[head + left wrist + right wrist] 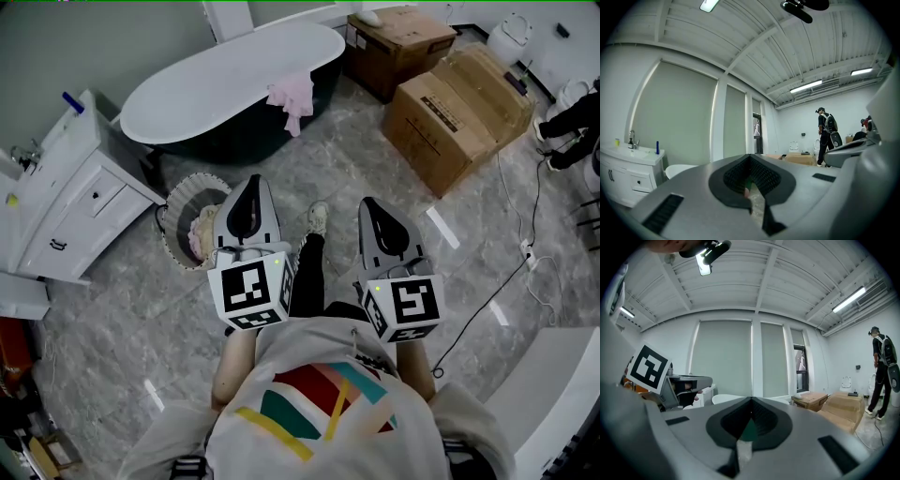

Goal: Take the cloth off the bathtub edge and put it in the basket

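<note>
A pink cloth hangs over the near edge of the white bathtub at the back of the head view. A round wicker basket with pale lining stands on the floor in front of the tub, left of my left gripper. Both grippers are held side by side at waist height, well short of the tub. The left gripper is shut with nothing in it. My right gripper is likewise shut and empty, its jaws pressed together. Both point roughly level toward the far wall.
A white vanity cabinet with a sink stands at the left. Two large cardboard boxes sit right of the tub. A black cable trails over the marble floor at right. Another person stands far off.
</note>
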Tool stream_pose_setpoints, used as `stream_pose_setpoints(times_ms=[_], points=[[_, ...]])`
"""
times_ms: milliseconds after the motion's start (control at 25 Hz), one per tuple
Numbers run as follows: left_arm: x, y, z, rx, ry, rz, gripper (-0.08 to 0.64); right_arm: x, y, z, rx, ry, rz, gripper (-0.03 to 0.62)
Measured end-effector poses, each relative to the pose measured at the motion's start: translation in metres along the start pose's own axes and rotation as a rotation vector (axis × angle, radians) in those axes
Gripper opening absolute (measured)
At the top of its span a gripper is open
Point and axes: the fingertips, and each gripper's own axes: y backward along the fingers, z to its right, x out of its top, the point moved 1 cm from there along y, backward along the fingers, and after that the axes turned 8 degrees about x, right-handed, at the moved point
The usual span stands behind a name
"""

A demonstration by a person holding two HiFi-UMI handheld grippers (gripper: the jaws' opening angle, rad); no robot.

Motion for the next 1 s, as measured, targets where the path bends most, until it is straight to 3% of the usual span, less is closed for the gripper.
stream_pose_setpoints(times_ms=[440,720,1000], points=[[-0.031,-0.117,-0.029,0.050,0.061,-0.047,0.017,-0.002,-0.128,0.047,0.071,0.045,-0.045,0.011],[-0.013,-0.225,-0.049,0.067,0.075,-0.049,0.017,0.020,-0.232,0.103,0.092,0.022,-0.079,0.011],[0.016,-0.379,-0.055,0.054,0.038,-0.044,0.017,0.064,-0.359,0.183,0.079,-0.007,-0.042,0.011]])
